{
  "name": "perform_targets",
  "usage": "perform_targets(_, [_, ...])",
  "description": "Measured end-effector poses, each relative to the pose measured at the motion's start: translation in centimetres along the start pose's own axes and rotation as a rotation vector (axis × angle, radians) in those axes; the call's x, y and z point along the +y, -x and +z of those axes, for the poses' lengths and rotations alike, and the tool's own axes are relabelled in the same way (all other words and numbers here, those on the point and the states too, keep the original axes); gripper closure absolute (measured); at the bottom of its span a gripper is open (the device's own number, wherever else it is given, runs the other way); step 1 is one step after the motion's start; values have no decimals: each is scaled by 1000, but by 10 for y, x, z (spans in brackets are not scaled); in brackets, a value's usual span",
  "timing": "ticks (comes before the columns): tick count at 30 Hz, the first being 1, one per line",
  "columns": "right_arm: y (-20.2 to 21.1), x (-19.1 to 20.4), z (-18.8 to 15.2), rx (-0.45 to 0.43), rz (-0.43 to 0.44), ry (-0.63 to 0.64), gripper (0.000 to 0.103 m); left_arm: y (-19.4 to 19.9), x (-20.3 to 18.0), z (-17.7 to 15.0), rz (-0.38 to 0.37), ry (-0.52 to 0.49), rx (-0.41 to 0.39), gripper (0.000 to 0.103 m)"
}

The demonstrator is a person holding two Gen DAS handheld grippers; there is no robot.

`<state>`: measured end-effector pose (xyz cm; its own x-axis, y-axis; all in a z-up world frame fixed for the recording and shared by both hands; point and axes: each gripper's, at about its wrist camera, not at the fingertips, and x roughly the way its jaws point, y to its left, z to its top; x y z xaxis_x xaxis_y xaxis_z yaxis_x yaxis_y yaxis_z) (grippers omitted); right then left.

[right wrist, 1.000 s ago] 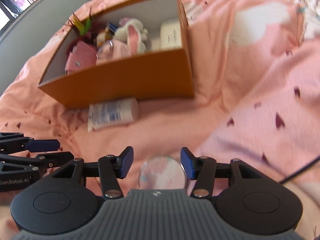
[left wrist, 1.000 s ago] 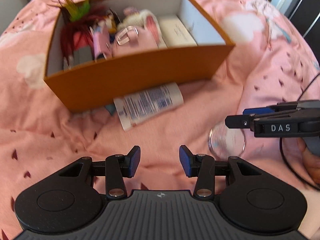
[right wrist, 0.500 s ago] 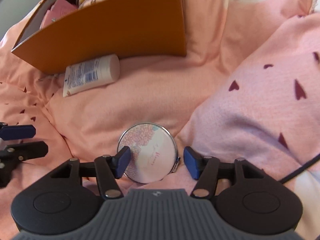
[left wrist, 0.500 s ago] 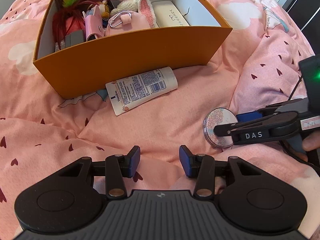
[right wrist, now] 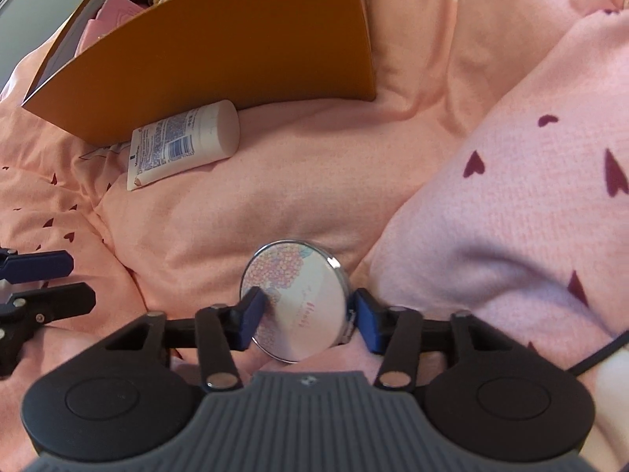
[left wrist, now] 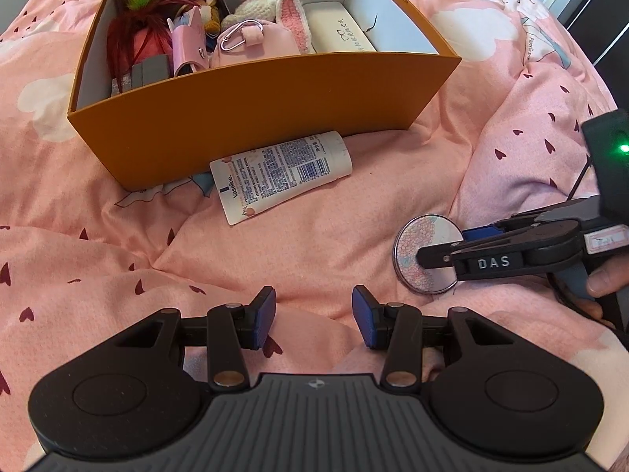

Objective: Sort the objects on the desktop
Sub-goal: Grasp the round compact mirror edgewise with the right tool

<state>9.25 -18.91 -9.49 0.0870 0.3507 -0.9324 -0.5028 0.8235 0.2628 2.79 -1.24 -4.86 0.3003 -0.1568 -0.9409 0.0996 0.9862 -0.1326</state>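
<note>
**Tool closing on the compact mirror; tube not yet boxed**

Right tool (right wrist: pixel 302 312) has just been closing around the round compact mirror (right wrist: pixel 295 299) lying on the pink bedspread (right wrist: pixel 314 181); its pads look to touch the rim, though a firm grip is uncertain. Left tool (left wrist: pixel 313 316) hangs released and empty. Orange box (left wrist: pixel 255 118) already holds several trinkets. Mirror and Vaseline tube (left wrist: pixel 281 175), lying against the box's front wall, remain outside.
</note>
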Motion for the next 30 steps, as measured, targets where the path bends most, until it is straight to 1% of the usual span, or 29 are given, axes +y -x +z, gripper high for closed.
perform_targets(1, [4,1,-1,-8,-3,3,63,0,0,0,0,0,0,53])
perform_targets(2, [7,2,-1,-15,-2,4,65,-1,0,0,0,1,1,53])
perform_targets(4, [16,3,-2,-34,14,3,75,-1,1,-1,1,3,3,53])
perform_targets(6, [25,6,-2,-53,46,10,78,-2,1,-1,3,4,3,53])
perform_targets(10, [32,20,0,-69,116,60,80,-2,1,0,9,6,2,53])
perform_targets(16, [18,33,0,-14,158,92,80,-1,2,2,12,13,3,53])
perform_targets(20, [19,31,-2,-16,163,89,83,-1,3,2,13,13,-3,53])
perform_targets(23, [23,30,-1,-37,164,88,88,3,5,3,11,19,-24,53])
perform_targets(27, [36,26,10,-96,166,76,88,12,13,9,17,27,-77,53])
perform_targets(30, [44,23,21,-152,147,67,88,19,14,16,33,-25,-125,53])
